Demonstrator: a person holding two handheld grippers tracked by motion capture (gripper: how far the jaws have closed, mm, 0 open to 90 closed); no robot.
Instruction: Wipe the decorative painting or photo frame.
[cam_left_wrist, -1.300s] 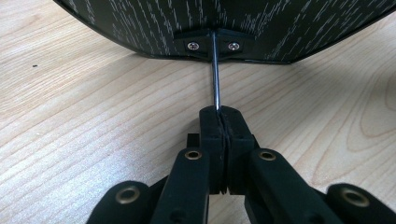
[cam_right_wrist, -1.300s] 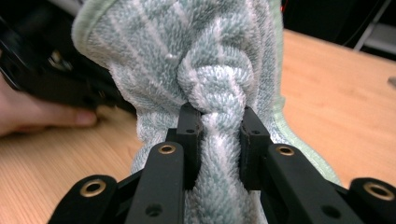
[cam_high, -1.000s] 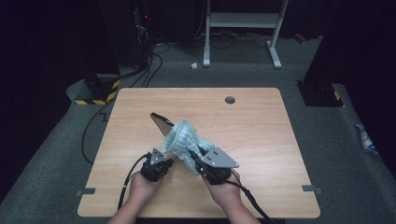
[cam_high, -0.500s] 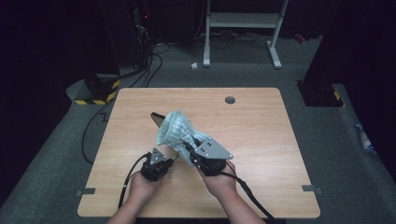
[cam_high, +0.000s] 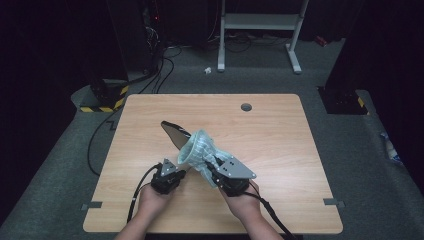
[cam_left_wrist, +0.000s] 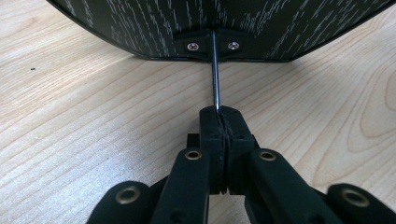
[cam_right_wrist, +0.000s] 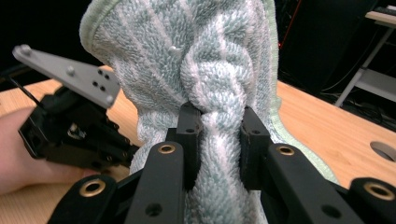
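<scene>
Wooden table (cam_high: 280, 150) carries a dark oval mirror (cam_high: 174, 134) tilted up near its middle. Left gripper (cam_left_wrist: 219, 114) pinches the mirror's thin metal stem (cam_left_wrist: 215, 70), jaws fully closed. Right gripper (cam_right_wrist: 218, 126) clamps a bunched green towel (cam_high: 200, 150) against the mirror. Wiping seems underway; next, rubbing the towel across the glass.
</scene>
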